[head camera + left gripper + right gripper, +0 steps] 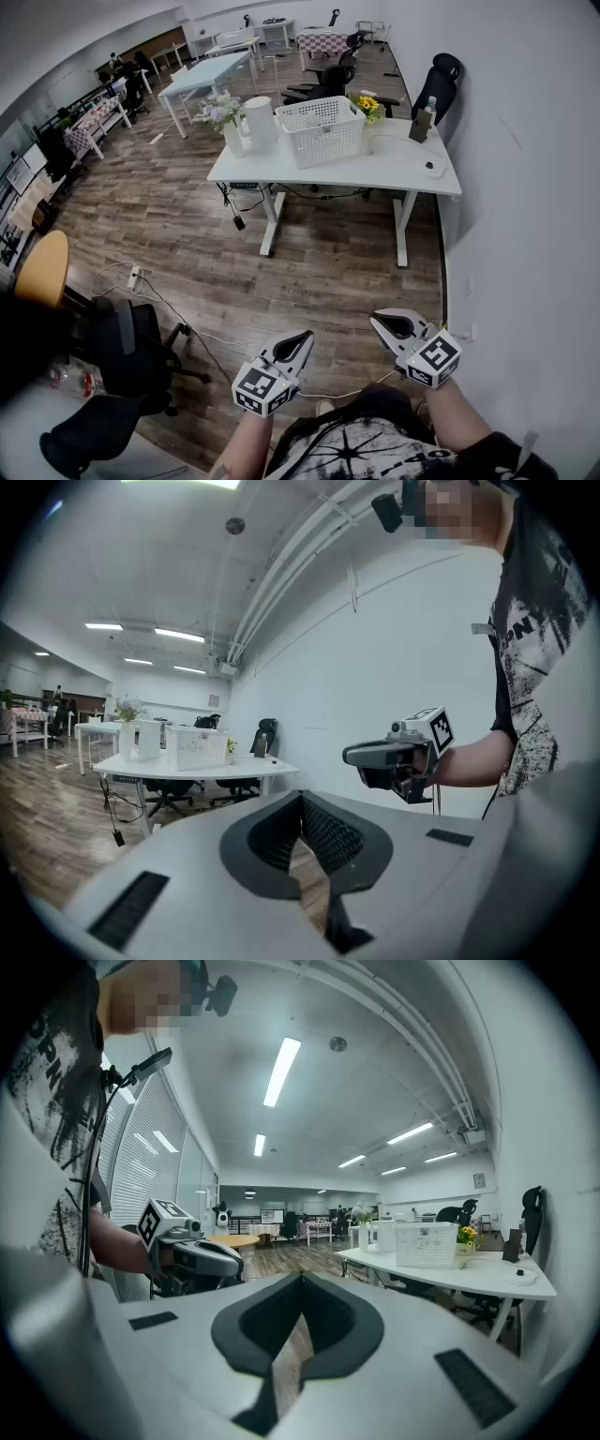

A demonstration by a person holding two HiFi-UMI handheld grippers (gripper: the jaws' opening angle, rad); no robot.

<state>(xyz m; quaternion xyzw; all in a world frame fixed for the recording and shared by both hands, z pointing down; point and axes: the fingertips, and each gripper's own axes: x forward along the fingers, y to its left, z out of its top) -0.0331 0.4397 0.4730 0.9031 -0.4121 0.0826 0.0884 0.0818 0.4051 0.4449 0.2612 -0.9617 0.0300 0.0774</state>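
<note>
L gripper [302, 339] and R gripper [381, 322] are both held in the air over the wood floor [309, 272], side by side but apart, touching nothing. Each has its jaws pressed together at the tips w/ nothing between them. The nearest thing is a thin cable [178, 319] lying on the floor just left of the L gripper, running from a power strip [134, 277]. A black office chair [131, 347] stands further left. The white table [394, 169] is well apart, ahead by the wall: white basket [323, 131] in its middle, flower vase [225, 117] at the far left corner, bottle [422, 120] near the far right corner
</note>
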